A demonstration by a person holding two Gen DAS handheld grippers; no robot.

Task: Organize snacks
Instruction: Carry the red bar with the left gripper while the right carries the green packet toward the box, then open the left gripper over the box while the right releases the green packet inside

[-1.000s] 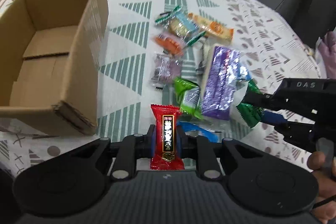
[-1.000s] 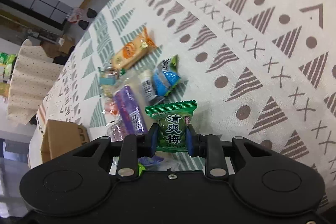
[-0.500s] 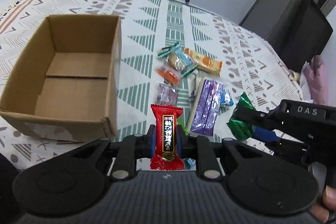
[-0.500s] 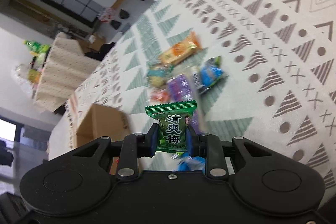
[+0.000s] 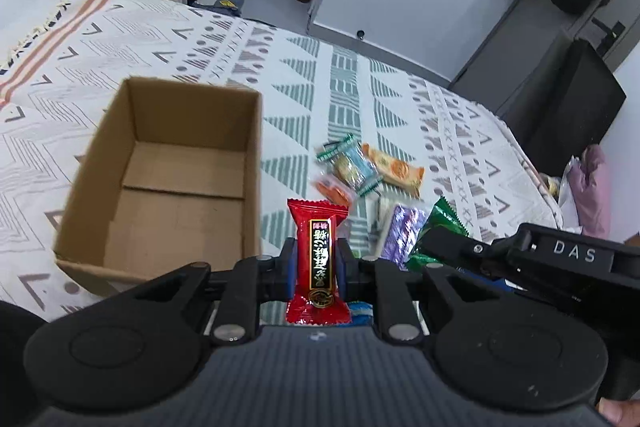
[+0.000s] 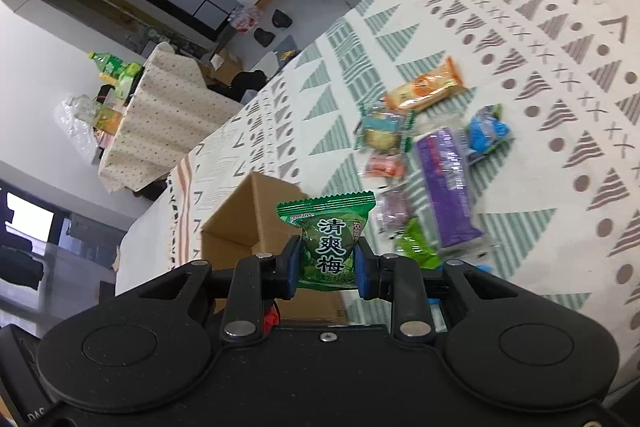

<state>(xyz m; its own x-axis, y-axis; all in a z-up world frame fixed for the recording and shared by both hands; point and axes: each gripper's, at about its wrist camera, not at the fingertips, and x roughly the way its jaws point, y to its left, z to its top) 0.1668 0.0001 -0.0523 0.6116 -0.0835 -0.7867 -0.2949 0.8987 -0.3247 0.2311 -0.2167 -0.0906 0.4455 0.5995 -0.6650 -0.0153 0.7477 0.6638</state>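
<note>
Gripping a red snack packet [image 5: 317,255] upright between its blue pads, the left gripper [image 5: 316,263] is hanging above the patterned cloth [image 5: 180,39] of the worktop, its jaws closed tight on the packet's sides. Ahead of it and to its left, an open cardboard box [image 5: 160,183] is sitting on the cloth with nothing visible inside. Ahead and to its right, loose snacks are lying in a cluster: an orange packet [image 5: 394,169], a light blue one [image 5: 352,165], a small orange-red one [image 5: 334,189] and a purple bar [image 5: 402,231].

Just to the right, the right gripper [image 6: 328,259] is pinching a green candy packet [image 6: 328,239] in the same way, jaws closed on its sides. From its camera, the box [image 6: 248,219] is lying ahead to its left, and the purple bar [image 6: 446,187], a blue packet [image 6: 486,129] and a lime-green packet [image 6: 416,243] are lying ahead to its right.
</note>
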